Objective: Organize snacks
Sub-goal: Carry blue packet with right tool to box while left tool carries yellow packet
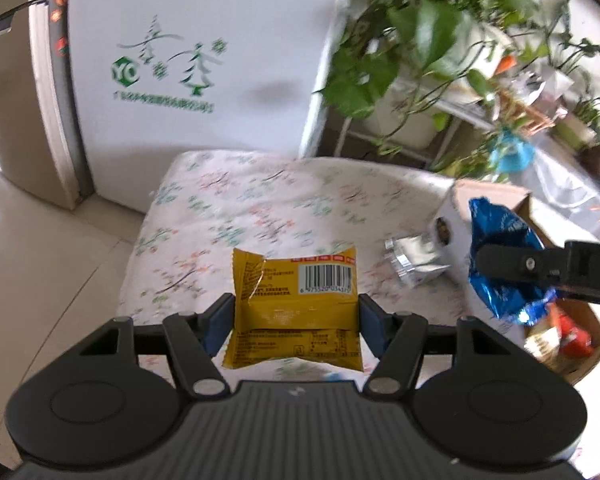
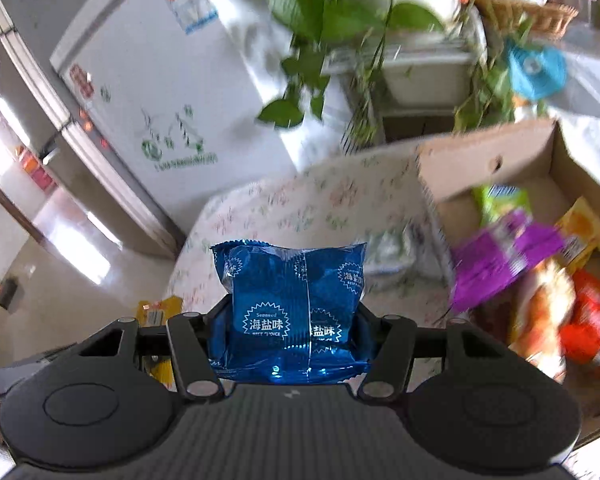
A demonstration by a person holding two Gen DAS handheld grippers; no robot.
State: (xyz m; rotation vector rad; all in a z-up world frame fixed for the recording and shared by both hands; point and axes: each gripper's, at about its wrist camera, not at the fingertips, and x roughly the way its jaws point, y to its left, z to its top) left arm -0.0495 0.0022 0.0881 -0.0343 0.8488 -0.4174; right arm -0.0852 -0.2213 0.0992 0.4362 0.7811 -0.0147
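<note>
Over a table draped in a floral cloth (image 1: 268, 200), the left gripper (image 1: 296, 316) is clamped on a yellow snack packet (image 1: 296, 308), held above the cloth. The right gripper (image 2: 292, 328) is clamped on a blue snack packet (image 2: 296, 300). A silver packet (image 1: 414, 260) lies on the cloth beside a cardboard box (image 2: 480, 164) holding several snacks. A white refrigerator (image 1: 204, 60) and leafy potted plants (image 1: 420, 40) stand behind, on a pale tiled floor (image 1: 40, 260).

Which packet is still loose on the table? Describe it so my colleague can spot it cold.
On the floral tablecloth, look beside the cardboard box. The silver foil packet lies flat there, the only shiny, unheld one; the yellow and blue packets are in grippers.
</note>
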